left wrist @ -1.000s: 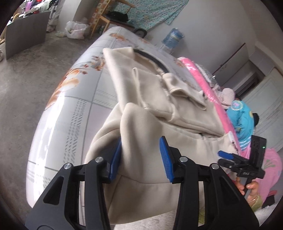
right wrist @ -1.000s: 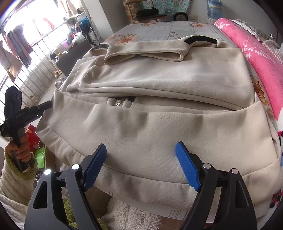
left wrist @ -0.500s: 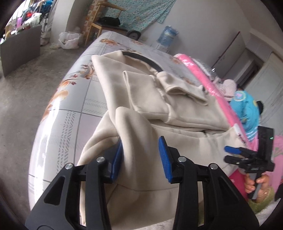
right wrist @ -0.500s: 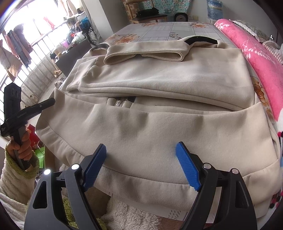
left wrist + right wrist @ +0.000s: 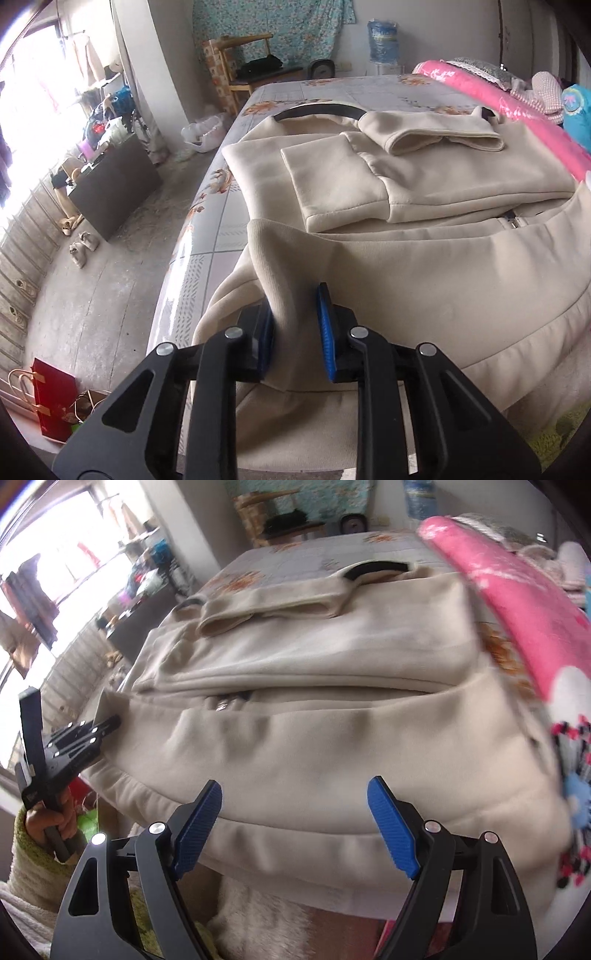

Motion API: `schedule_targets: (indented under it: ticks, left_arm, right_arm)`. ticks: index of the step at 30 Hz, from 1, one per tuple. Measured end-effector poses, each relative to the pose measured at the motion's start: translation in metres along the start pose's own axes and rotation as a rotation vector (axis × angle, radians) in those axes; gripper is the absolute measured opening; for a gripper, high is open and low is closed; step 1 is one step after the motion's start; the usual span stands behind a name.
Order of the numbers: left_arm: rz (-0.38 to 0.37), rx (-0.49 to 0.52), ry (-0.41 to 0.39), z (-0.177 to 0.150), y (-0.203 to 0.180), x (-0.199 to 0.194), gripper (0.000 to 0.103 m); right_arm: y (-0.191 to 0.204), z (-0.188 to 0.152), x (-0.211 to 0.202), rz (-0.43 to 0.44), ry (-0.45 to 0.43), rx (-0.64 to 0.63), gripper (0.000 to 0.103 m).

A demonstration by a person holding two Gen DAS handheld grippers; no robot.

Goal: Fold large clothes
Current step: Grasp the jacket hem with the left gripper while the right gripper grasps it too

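Observation:
A large cream zip jacket (image 5: 424,192) lies on the bed (image 5: 354,88), sleeves folded across its chest, black collar lining at the far end. My left gripper (image 5: 295,325) is shut on the jacket's left hem corner, lifted off the bed edge. In the right wrist view the jacket (image 5: 332,746) fills the middle and my right gripper (image 5: 295,823) is open just above its near hem, holding nothing. The left gripper also shows in the right wrist view (image 5: 107,725) at the jacket's left corner.
A pink blanket (image 5: 517,107) and soft items run along the bed's right side. Left of the bed is concrete floor (image 5: 110,280) with a dark board, shoes and a red bag (image 5: 51,398). A wooden chair (image 5: 251,66) stands beyond the bed.
The left gripper has closed tighter on the hem corner and swung, now looking more along the bed. The right gripper has shifted forward over the hem, still open.

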State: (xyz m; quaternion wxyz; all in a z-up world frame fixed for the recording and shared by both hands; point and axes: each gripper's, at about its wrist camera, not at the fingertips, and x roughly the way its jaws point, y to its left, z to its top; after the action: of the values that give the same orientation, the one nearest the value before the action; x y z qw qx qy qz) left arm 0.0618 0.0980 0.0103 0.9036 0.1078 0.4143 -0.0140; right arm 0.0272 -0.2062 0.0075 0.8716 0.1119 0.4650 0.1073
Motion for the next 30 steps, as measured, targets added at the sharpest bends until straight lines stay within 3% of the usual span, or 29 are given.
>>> schedule_targets:
  ticks: [4, 6, 8, 17, 30]
  left_arm:
    - [0.017, 0.007, 0.007, 0.001, -0.001, 0.0, 0.021]
    - [0.024, 0.009, 0.008, 0.0, -0.003, 0.0, 0.021]
    - [0.032, 0.011, 0.01, 0.0, -0.005, 0.0, 0.021]
    - [0.047, 0.012, 0.019, 0.001, -0.008, 0.002, 0.021]
    - [0.039, 0.006, 0.031, 0.002, -0.007, 0.002, 0.021]
  right_arm:
    - [-0.048, -0.001, -0.033, -0.079, -0.077, 0.111, 0.077]
    - [-0.065, 0.0, -0.04, -0.098, -0.092, 0.15, 0.066]
    - [-0.079, 0.005, -0.041, -0.062, -0.102, 0.185, 0.063]
    - [-0.088, 0.039, -0.02, -0.138, -0.094, 0.125, 0.055]
    - [-0.1, 0.057, 0.016, -0.061, -0.04, 0.114, 0.036]
